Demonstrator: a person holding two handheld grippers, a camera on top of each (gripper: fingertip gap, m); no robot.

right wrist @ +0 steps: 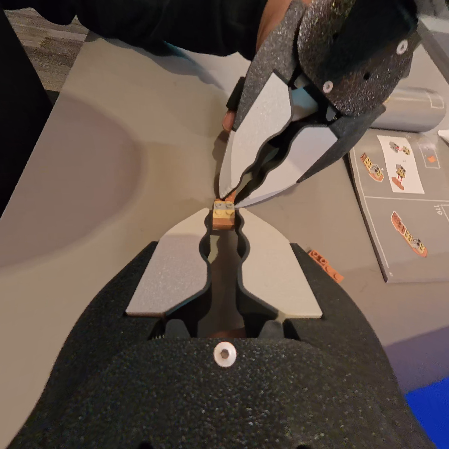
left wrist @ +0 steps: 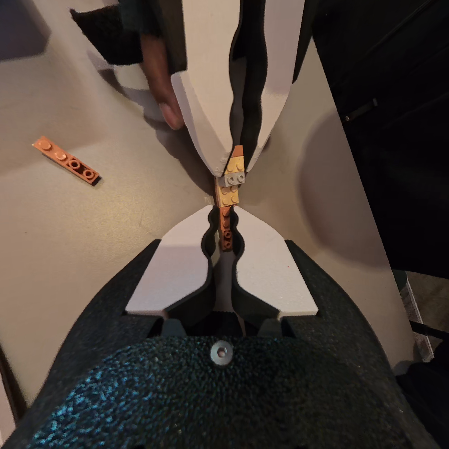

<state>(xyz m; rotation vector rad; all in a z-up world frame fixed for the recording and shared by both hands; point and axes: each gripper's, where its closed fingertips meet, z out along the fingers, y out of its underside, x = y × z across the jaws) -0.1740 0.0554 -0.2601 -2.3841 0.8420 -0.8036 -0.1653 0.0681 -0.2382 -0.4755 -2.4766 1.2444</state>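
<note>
Left claw (left wrist: 224,209) nearly closed, gripping brown end of brick strip (left wrist: 229,192), right claw (right wrist: 223,213) narrowly open, clamping opposite end, loose brown plate (left wrist: 66,161) on desk (left wrist: 97,243) left of left claw.

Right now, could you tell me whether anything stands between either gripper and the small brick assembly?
Nothing visible does. The left gripper is closed on the brown plate end of the brick assembly, and the right gripper is closed on its opposite end. The loose brown plate lies apart on the table.
</note>
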